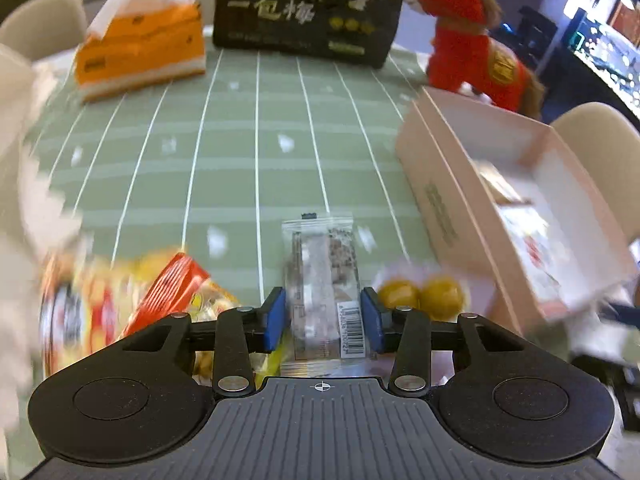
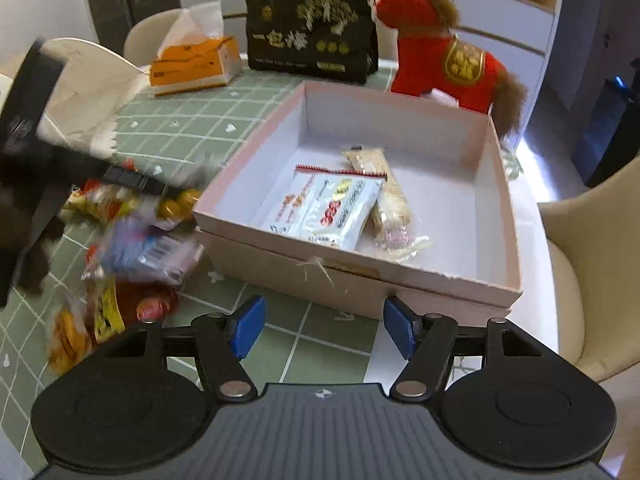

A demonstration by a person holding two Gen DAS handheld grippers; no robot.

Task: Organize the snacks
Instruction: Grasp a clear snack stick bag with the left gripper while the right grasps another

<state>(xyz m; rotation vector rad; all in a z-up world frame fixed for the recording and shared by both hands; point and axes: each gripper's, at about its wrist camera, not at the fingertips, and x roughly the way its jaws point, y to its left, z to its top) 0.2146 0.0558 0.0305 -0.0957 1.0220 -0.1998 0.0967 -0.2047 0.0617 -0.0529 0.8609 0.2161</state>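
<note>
Pink box [image 2: 360,280] rim just beyond empty right hand-held gripper [image 2: 324,330].

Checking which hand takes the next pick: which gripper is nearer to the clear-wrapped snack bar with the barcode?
Left. The left gripper has the clear-wrapped snack bar between its blue pads; the right gripper hangs empty before the pink box, away from the pile.

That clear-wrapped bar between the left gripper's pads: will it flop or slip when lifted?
The bar looks like a solid block inside its wrapper, so it will likely stay fairly stiff. The glossy film may be slippery against the left gripper, whose pads flank its near end. Being gripped near one end, the far end may droop or swing a little.
</note>
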